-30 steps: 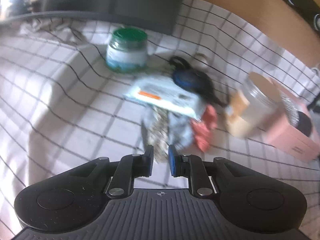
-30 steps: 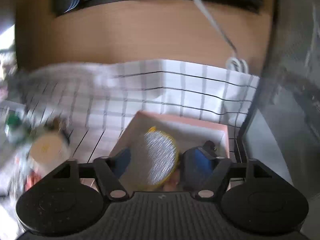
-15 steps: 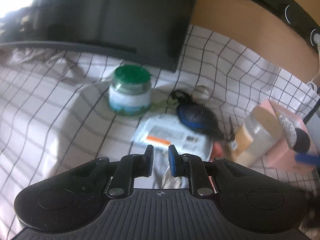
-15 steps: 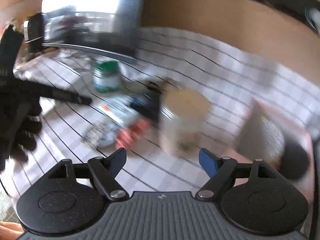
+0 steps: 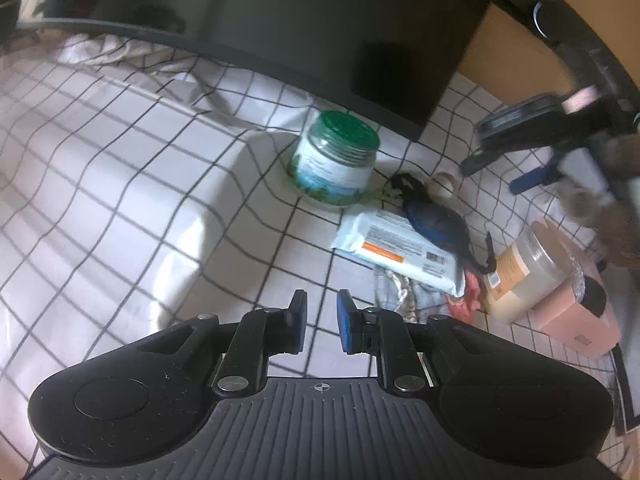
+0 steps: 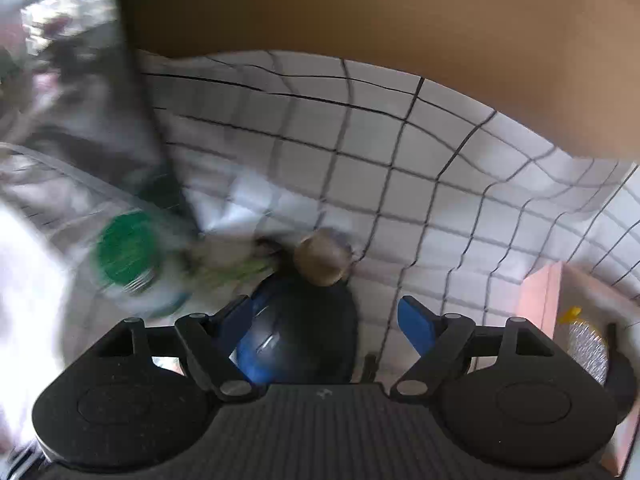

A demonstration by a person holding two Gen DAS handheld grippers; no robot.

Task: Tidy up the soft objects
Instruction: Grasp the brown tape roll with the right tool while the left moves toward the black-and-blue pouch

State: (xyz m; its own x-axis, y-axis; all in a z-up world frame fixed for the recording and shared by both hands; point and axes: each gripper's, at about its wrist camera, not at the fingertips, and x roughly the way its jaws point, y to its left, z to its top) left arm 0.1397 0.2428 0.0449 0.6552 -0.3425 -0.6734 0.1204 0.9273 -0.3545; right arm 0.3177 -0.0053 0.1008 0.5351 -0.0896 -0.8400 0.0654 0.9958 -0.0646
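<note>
On the checked cloth (image 5: 120, 184) lie a white wipes pack (image 5: 400, 246), a dark blue pouch (image 5: 434, 222), a grey patterned cloth (image 5: 400, 288) and a pink cloth (image 5: 466, 294) under the pack. My left gripper (image 5: 321, 322) is nearly shut and empty, hovering short of the pile. My right gripper (image 6: 326, 322) is open and empty, above the blue pouch (image 6: 296, 340); it shows blurred in the left wrist view (image 5: 536, 148). The pink box (image 5: 576, 312) holds a silver pad (image 6: 588, 344).
A green-lidded jar (image 5: 334, 160) stands behind the pile, also in the right wrist view (image 6: 128, 252). A clear jar with beige contents (image 5: 528, 272) stands against the pink box. A small tan round thing (image 6: 322, 256) lies beyond the pouch. A dark monitor (image 5: 320, 20) and a wooden wall (image 6: 360, 12) stand at the back.
My right gripper swung from the pink box, where it let go of the silver pad, left over the clear jar to above the blue pouch. My left gripper pulled back and rose slightly.
</note>
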